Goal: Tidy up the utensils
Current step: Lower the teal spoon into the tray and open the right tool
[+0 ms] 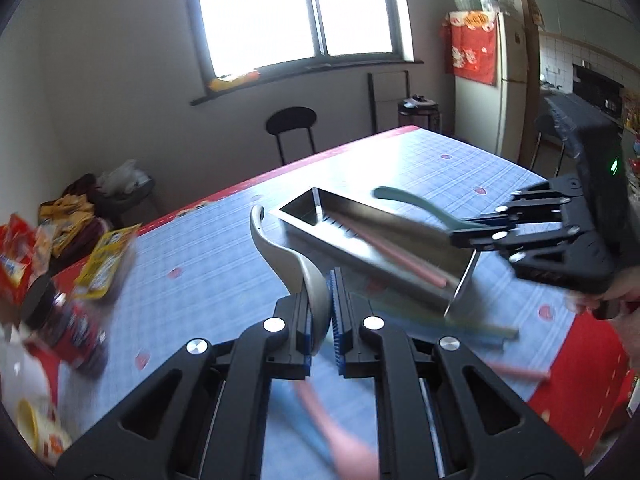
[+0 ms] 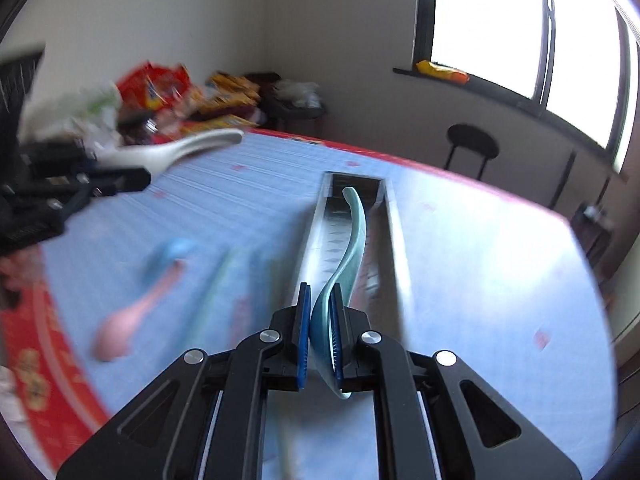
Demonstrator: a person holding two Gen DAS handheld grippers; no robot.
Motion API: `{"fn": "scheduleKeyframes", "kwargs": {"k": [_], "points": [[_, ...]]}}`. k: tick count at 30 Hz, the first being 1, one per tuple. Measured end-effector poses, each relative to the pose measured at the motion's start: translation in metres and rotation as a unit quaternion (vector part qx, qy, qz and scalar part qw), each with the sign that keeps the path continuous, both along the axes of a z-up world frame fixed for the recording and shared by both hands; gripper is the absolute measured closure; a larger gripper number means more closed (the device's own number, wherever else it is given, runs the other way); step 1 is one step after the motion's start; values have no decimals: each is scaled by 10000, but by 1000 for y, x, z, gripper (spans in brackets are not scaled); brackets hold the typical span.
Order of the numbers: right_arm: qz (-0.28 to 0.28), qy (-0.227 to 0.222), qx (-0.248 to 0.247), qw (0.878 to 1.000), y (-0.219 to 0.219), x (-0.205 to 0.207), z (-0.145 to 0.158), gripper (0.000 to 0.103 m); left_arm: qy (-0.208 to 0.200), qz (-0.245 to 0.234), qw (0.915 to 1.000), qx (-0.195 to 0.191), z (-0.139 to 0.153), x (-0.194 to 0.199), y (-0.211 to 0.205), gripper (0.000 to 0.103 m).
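Note:
My left gripper [image 1: 320,300] is shut on a white ceramic spoon [image 1: 280,248], held above the blue checked table; it also shows in the right wrist view [image 2: 180,150]. My right gripper [image 2: 322,312] is shut on a teal spoon [image 2: 352,236], its handle over the long steel tray [image 2: 394,240]. In the left wrist view the right gripper [image 1: 460,236] holds the teal spoon [image 1: 404,196] above the steel tray [image 1: 304,224], which holds a pink chopstick [image 1: 392,252]. A pink spoon [image 2: 124,328], a blue spoon [image 2: 172,252] and greenish chopsticks [image 2: 212,292] lie blurred on the table.
Snack packets [image 1: 104,260] and a dark jar [image 1: 68,328] crowd the table's left end. A pink chopstick [image 1: 516,372] and a green one [image 1: 480,328] lie near the red table border. A black stool [image 1: 292,128] and a fridge [image 1: 488,80] stand beyond.

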State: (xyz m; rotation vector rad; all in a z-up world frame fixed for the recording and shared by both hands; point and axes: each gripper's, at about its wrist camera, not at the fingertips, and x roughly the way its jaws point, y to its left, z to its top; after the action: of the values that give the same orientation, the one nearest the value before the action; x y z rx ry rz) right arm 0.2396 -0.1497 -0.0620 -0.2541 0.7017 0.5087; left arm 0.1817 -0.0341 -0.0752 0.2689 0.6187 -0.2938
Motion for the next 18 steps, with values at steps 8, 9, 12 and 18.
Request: {"fn": "scheduleKeyframes", "kwargs": {"k": [8, 9, 12, 18], "points": [[-164, 384, 467, 9980, -11, 49, -25, 93, 732, -201, 9969, -216, -18, 67, -48, 91], [-135, 361, 373, 9986, -11, 50, -28, 93, 733, -236, 9968, -193, -20, 70, -53, 91], [-144, 551, 350, 9978, -14, 57, -39, 93, 775, -288, 9965, -154, -26, 78, -63, 91], [-160, 643, 277, 9974, -11, 61, -48, 93, 882, -317, 9955, -152, -34, 91, -77, 91]]}}
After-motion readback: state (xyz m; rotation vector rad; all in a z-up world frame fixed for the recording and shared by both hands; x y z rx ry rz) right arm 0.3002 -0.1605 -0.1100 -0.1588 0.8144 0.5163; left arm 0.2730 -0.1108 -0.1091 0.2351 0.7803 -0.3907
